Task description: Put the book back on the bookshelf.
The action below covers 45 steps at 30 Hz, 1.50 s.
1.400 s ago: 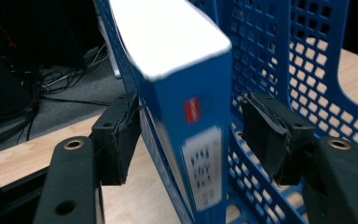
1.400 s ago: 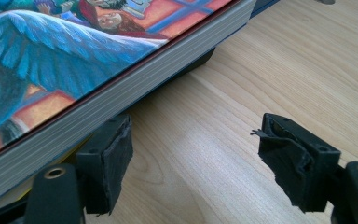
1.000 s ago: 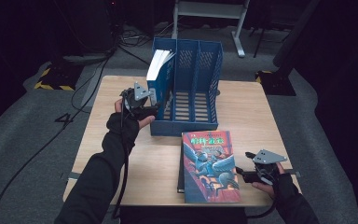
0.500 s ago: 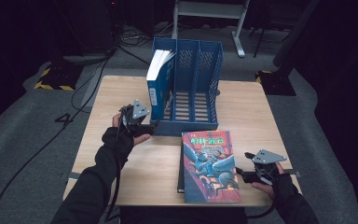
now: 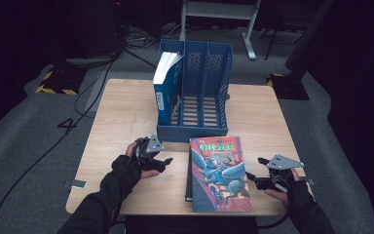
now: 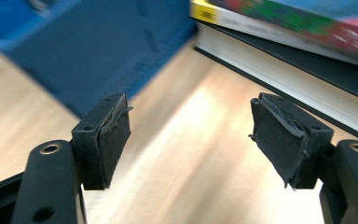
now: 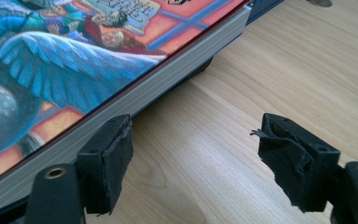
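A colourful picture-cover book [image 5: 219, 173] lies on a thicker black book [image 5: 188, 187] at the table's front. My left gripper [image 5: 168, 161] sits low over the wood just left of this stack, pointing toward it. Its jaws have just been opening and stand open with nothing between them [image 6: 191, 135]; the stack's page edges [image 6: 279, 74] lie ahead. My right gripper [image 5: 251, 176] rests at the stack's right side, open and empty [image 7: 196, 154], its left pad [image 7: 114, 158] close to the book's page edge [image 7: 135, 100]. A blue book [image 5: 164, 90] stands in the left slot of the blue file rack [image 5: 192, 132].
The rack's middle and right slots hold nothing. Bare wooden tabletop [image 5: 121, 112] stretches left of the rack and right of the books [image 7: 279, 70]. The rack's front wall [image 6: 98, 51] is near the left gripper. Cables and a metal stand lie on the floor beyond.
My left hand has come away from the rack's left slot, moving down and toward the front, and is now beside the stacked books. The right gripper has stayed put.
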Available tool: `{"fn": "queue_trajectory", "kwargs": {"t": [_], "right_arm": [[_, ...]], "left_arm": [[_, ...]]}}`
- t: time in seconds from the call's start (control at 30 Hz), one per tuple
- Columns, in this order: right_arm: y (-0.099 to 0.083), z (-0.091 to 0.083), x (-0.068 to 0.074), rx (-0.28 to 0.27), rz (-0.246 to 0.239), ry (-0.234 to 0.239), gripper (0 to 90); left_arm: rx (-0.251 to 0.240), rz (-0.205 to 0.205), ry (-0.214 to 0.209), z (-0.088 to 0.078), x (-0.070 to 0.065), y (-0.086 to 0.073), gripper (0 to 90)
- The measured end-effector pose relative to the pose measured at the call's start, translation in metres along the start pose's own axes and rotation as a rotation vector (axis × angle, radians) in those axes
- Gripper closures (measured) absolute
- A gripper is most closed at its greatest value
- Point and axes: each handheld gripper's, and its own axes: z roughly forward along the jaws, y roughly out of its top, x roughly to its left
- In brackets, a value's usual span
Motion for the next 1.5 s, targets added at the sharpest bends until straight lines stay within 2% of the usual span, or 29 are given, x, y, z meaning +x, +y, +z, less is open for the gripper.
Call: {"fn": "queue_trajectory", "kwargs": {"t": [0.1,0.27,0.4,0.5,0.6,0.67,0.83,0.97,1.03,1.07,1.1,1.2,1.23,1.37,1.43,1.5], "right_arm": [[0.002,-0.004,-0.001,-0.023,0.009,0.008,25.1],[0.006,-0.012,-0.002,-0.054,0.031,0.032,23.8],[0.012,-0.017,0.002,-0.066,0.036,0.06,23.9],[0.015,-0.019,0.006,-0.064,0.023,0.1,29.0],[0.02,-0.022,0.011,-0.063,0.015,0.125,28.6],[0.022,-0.022,0.014,-0.059,0.007,0.135,26.4],[0.024,-0.019,0.02,-0.024,0.001,0.185,25.4],[0.026,-0.012,0.024,0.04,0.004,0.23,23.2],[0.026,-0.007,0.025,0.082,0.024,0.256,20.3],[0.026,-0.007,0.025,0.082,0.024,0.256,20.3],[0.027,-0.004,0.023,0.112,0.052,0.276,19.1],[0.029,0.0,0.02,0.144,0.079,0.292,16.0],[0.029,0.002,0.018,0.153,0.096,0.312,16.0],[0.03,0.006,0.016,0.162,0.111,0.371,17.2],[0.03,0.008,0.015,0.17,0.12,0.376,16.2],[0.031,0.008,0.016,0.165,0.104,0.365,16.2]], "left_arm": [[0.022,0.017,-0.053,0.007,-0.012,-0.006,25.9],[0.069,0.057,-0.092,0.015,-0.028,-0.015,24.1],[0.084,0.055,-0.123,0.016,-0.037,-0.022,23.8],[0.092,0.066,-0.139,0.016,-0.043,-0.025,23.0],[0.101,0.065,-0.158,0.018,-0.045,-0.027,22.2],[0.09,0.052,-0.172,0.019,-0.044,-0.029,21.5],[0.074,0.039,-0.203,0.021,-0.041,-0.031,19.8],[0.058,0.048,-0.218,0.024,-0.039,-0.032,15.9],[0.061,0.047,-0.215,0.023,-0.039,-0.032,15.5],[0.061,0.05,-0.219,0.024,-0.039,-0.032,15.5],[0.06,0.051,-0.218,0.024,-0.039,-0.032,15.0],[0.059,0.049,-0.218,0.025,-0.04,-0.031,14.8],[0.062,0.05,-0.219,0.025,-0.04,-0.031,14.6],[0.062,0.052,-0.221,0.026,-0.04,-0.03,13.7],[0.063,0.054,-0.223,0.027,-0.04,-0.029,13.5],[0.062,0.053,-0.225,0.027,-0.04,-0.029,13.3]]}}
